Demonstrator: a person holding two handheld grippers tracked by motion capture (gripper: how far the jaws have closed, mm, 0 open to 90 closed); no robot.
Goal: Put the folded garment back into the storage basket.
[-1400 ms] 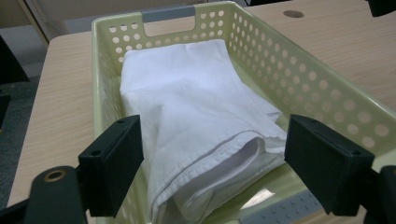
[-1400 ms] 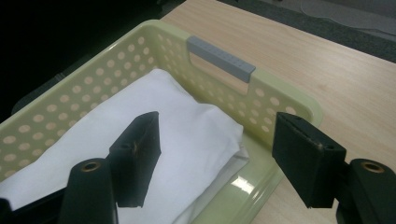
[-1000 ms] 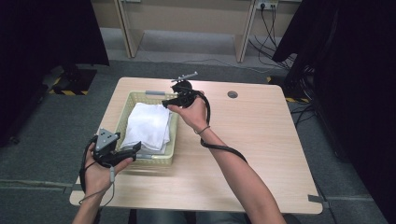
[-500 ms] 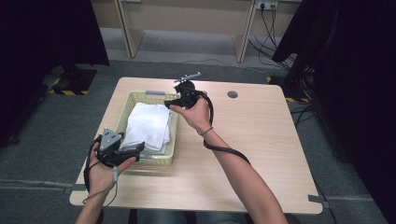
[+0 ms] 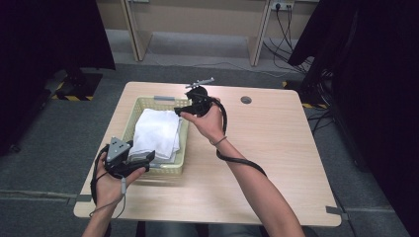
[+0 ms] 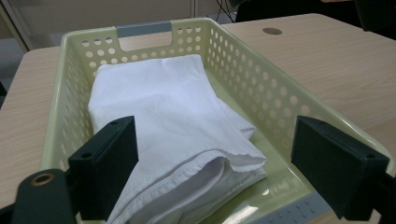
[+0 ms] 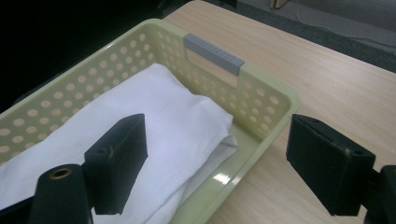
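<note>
Over basket (image 5: 129,121) w/ cloth (image 5: 157,132), right tongs (image 5: 184,109) just spread wider, left tongs (image 5: 143,158) spread, unmoved.

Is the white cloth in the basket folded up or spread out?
Folded. The white cloth lies in the basket in stacked layers, its doubled edges showing at the near end.

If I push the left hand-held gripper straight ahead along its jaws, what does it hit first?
Most likely the folded white cloth lying in the yellow basket. The left hand-held gripper points over the basket's near rim with its jaws open around the cloth's near end. Depth is hard to judge, so the near rim could catch first.
</note>
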